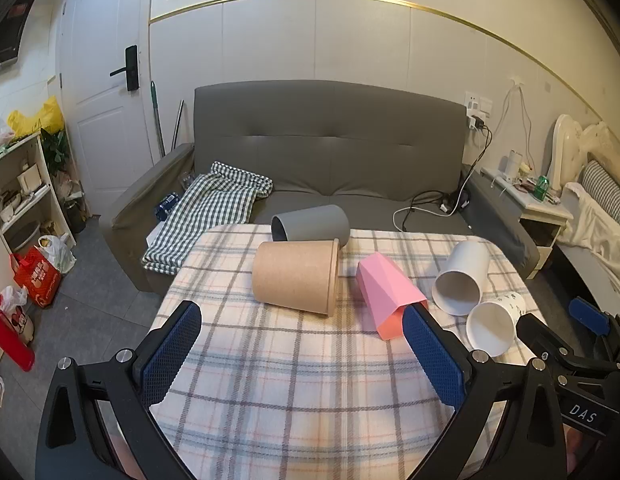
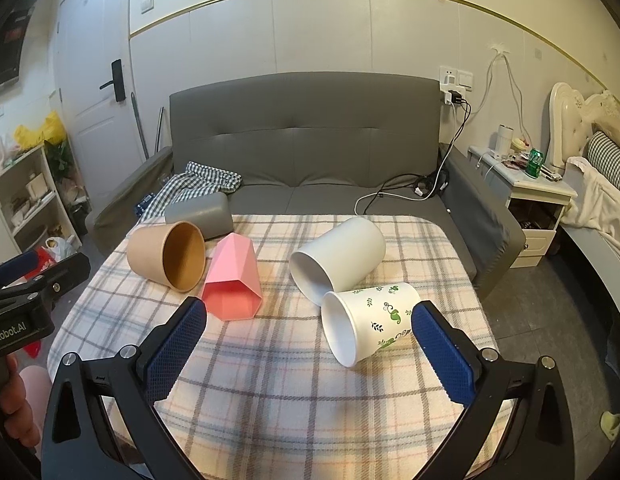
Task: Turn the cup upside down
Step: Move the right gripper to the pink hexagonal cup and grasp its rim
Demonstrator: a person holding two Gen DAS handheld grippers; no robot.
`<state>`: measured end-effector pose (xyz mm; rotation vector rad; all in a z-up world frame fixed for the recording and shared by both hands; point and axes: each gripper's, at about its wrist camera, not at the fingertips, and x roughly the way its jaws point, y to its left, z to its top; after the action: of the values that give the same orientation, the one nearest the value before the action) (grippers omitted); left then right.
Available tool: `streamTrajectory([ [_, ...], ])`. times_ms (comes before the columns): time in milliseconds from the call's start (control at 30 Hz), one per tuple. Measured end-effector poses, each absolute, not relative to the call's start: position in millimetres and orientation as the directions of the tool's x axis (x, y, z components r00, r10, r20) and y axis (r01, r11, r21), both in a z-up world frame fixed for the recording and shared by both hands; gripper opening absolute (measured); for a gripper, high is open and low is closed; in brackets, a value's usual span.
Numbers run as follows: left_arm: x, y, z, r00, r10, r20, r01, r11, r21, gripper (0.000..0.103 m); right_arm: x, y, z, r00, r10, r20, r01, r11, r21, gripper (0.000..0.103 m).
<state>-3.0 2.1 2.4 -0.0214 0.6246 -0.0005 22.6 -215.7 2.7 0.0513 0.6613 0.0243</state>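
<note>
Several cups lie on their sides on the plaid-covered table (image 1: 290,380) (image 2: 278,384): a grey cup (image 1: 314,222) (image 2: 200,214), a brown paper cup (image 1: 296,276) (image 2: 166,254), a pink faceted cup (image 1: 388,294) (image 2: 232,284), a plain white cup (image 1: 462,276) (image 2: 338,258) and a white cup with green leaf print (image 1: 496,322) (image 2: 370,320). My left gripper (image 1: 302,316) is open and empty, just short of the brown and pink cups. My right gripper (image 2: 310,312) is open and empty, its right finger (image 2: 442,352) beside the leaf-print cup.
A grey sofa (image 1: 330,152) (image 2: 310,140) stands right behind the table, with a checked cloth (image 1: 206,208) and cables on it. A shelf (image 1: 18,192) and bags stand at the left, a nightstand (image 2: 526,192) and bed at the right.
</note>
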Motion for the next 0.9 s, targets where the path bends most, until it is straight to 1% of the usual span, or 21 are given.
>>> streamTrajectory([
  [700,-5,3,-6,0.808,-0.015,-0.588,-0.002,1.000,-0.028,0.103,25,-208,0,0.780,0.041,-0.625,-0.016,0.999,0.045,0.103],
  [900,-3,15,-5,0.803,-0.014,-0.595,-0.017,0.999,-0.047,0.103,30,-196,2,0.776,0.045,-0.629,-0.032,0.999,0.033,0.103],
])
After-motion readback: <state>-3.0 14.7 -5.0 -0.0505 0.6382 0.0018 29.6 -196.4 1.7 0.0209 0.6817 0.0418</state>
